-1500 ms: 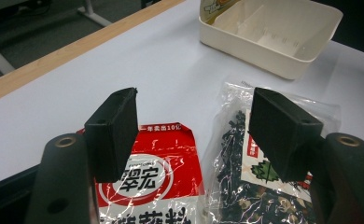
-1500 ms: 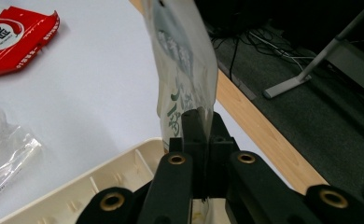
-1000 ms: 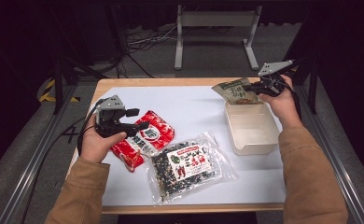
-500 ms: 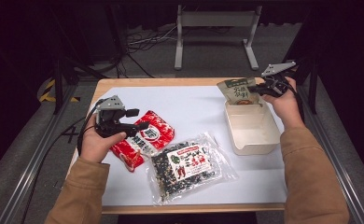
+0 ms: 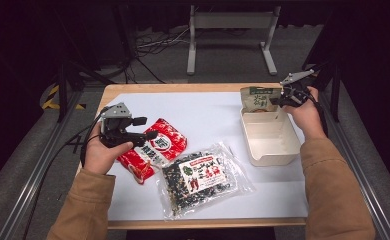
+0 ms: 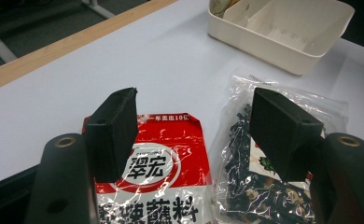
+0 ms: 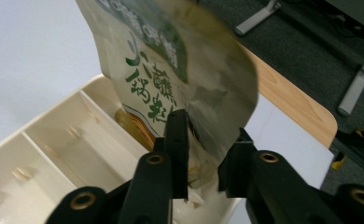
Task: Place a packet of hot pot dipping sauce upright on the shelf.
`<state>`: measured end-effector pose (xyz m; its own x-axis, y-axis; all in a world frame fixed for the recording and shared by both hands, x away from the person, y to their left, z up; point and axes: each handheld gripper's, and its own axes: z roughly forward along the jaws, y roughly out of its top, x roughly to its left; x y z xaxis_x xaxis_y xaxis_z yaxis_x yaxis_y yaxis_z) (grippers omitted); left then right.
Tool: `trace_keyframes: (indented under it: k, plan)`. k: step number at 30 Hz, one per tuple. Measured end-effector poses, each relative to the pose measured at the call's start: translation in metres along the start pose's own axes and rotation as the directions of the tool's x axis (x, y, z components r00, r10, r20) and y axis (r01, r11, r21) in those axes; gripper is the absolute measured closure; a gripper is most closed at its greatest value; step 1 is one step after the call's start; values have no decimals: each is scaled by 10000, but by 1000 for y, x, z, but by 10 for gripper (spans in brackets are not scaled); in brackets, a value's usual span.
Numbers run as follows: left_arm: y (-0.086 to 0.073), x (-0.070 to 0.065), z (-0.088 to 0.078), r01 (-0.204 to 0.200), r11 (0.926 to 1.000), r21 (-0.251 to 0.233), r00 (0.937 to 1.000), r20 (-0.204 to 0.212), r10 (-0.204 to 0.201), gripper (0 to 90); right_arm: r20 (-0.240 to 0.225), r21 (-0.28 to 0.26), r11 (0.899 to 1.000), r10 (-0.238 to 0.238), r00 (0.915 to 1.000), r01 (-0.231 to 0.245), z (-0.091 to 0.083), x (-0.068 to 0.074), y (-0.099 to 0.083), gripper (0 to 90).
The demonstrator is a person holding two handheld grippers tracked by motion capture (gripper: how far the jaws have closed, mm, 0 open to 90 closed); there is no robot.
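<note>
A green-and-tan pouch stands upright in the far end of the cream divided bin. My right gripper is at the pouch's right edge. Its jaws have just been opening. In the right gripper view the pouch hangs loosely between the spread jaws of the right gripper, above the bin. My left gripper hovers open over a red packet. In the left gripper view nothing sits between the jaws of the left gripper, with the red packet below them.
A clear bag of dark dried food lies near the front edge, beside the red packet. It lies at the right in the left gripper view, with the bin beyond. A white sheet covers the wooden table.
The right hand and the pouch have edged slightly right, onto the bin's far end. The left hand and the packets have stayed put.
</note>
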<state>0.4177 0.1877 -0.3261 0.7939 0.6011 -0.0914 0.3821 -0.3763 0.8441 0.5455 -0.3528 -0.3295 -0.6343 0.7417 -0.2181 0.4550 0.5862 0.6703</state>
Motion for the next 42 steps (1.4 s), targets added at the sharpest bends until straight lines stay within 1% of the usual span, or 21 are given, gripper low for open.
trace_keyframes:
  k: [2,5,7,8,10,11,12,13,15,16,20,21,23,25,28,30,33,36,37,40,42]
  plan:
    - [-1,1,0,59,10000,58,10000,-20,-59,332,58,-191,9997,145,9999,-144,-3,0,0,644]
    - [-3,2,0,1,9998,192,10000,-57,0,327,171,-458,9983,377,9991,-368,-8,2,1,517]
    - [-4,2,-1,-9,9998,223,9999,-156,13,327,253,-484,9980,426,9988,-414,-10,4,1,477]
    - [-4,2,-1,-9,9998,223,9999,-156,13,327,253,-484,9980,426,9988,-414,-10,4,1,477]
    - [-6,3,-2,-84,9996,270,9995,-311,92,327,497,-243,9988,437,9978,-426,-13,5,0,455]
    - [-7,4,-3,-79,9995,309,9994,-347,90,327,498,-236,9987,462,9977,-451,-14,5,-1,444]
    - [-9,5,-4,-154,9992,358,9990,-410,168,326,504,-326,9981,538,9973,-522,-16,4,-2,438]
    - [-11,6,-5,-66,9991,410,9990,-440,84,326,536,-391,9974,623,9966,-602,-17,4,-3,434]
    - [-15,9,-8,4,9986,524,9982,-595,28,324,666,-455,9966,724,9951,-694,-22,4,-4,423]
    - [-15,9,-8,4,9986,524,9982,-595,28,323,719,-467,9962,770,9944,-738,-23,5,-5,417]
    - [-22,17,-13,241,9976,651,9970,-747,-192,317,873,-471,9950,915,9920,-876,-30,7,-5,406]
    - [-23,18,-13,173,9973,707,9969,-780,-118,310,917,-528,9949,910,9916,-864,-32,8,-5,401]
    - [-24,19,-15,248,9966,788,9957,-904,-176,304,953,-585,9939,983,9906,-930,-36,10,-5,394]
    - [-25,20,-16,466,9944,951,9950,-923,-378,304,960,-694,9918,1139,9888,-1075,-40,13,-5,387]
    - [-27,23,-16,544,9921,1130,9929,-1112,-418,301,860,-797,9902,1217,9888,-1149,-45,18,-6,387]
    - [-28,25,-16,590,9907,1224,9924,-1147,-449,293,843,-819,9898,1235,9888,-1167,-47,20,-6,387]
    - [-31,30,-15,716,9877,1393,9901,-1297,-535,285,655,-911,9890,1224,9903,-1162,-53,26,-5,396]
    - [-33,34,-14,751,9863,1472,9893,-1349,-552,280,398,-1098,9867,1245,9914,-1195,-60,35,-4,401]
    - [-33,34,-14,751,9863,1472,9893,-1349,-552,280,398,-1098,9867,1245,9914,-1195,-60,35,-4,401]
    - [-35,37,-13,924,9832,1573,9880,-1373,-709,281,208,-1214,9853,1233,9921,-1199,-67,41,-4,405]
    - [-36,38,-13,913,9826,1615,9882,-1363,-694,281,140,-1283,9842,1250,9921,-1222,-69,43,-4,407]
